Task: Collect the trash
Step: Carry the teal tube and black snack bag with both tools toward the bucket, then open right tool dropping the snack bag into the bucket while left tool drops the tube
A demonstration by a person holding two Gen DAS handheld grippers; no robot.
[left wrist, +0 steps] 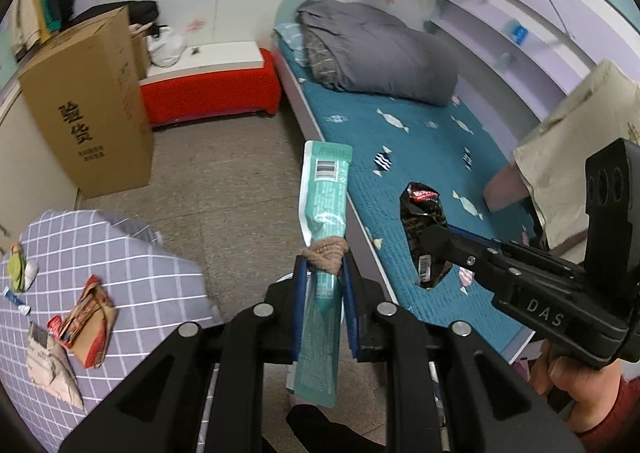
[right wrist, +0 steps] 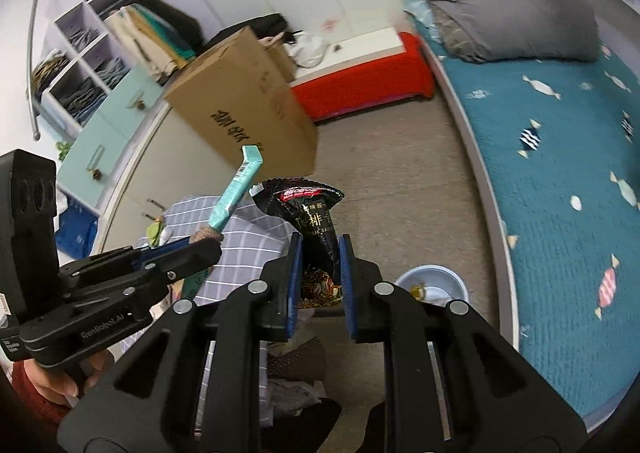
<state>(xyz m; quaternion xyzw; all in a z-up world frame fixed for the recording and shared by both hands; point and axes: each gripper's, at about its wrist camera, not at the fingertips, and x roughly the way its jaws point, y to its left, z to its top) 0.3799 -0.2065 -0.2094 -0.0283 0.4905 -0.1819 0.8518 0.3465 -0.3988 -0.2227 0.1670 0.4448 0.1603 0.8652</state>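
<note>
My left gripper (left wrist: 322,253) is shut on a long teal wrapper (left wrist: 325,197) that sticks up between its blue pads, held in the air above the floor. It also shows in the right wrist view (right wrist: 236,189). My right gripper (right wrist: 319,249) is shut on a black snack packet (right wrist: 310,213), which also shows in the left wrist view (left wrist: 420,221), held over the bed's edge. More trash lies on the checked cloth (left wrist: 132,265): a red-brown crumpled bag (left wrist: 90,321), a white torn packet (left wrist: 50,369) and a green scrap (left wrist: 18,269).
A tall cardboard box (left wrist: 92,109) stands on the floor at the left. A red bench (left wrist: 208,89) is at the back. The bed with teal cover (left wrist: 420,141) and grey duvet (left wrist: 372,49) lies right. A light blue basin (right wrist: 434,283) holding scraps sits on the floor.
</note>
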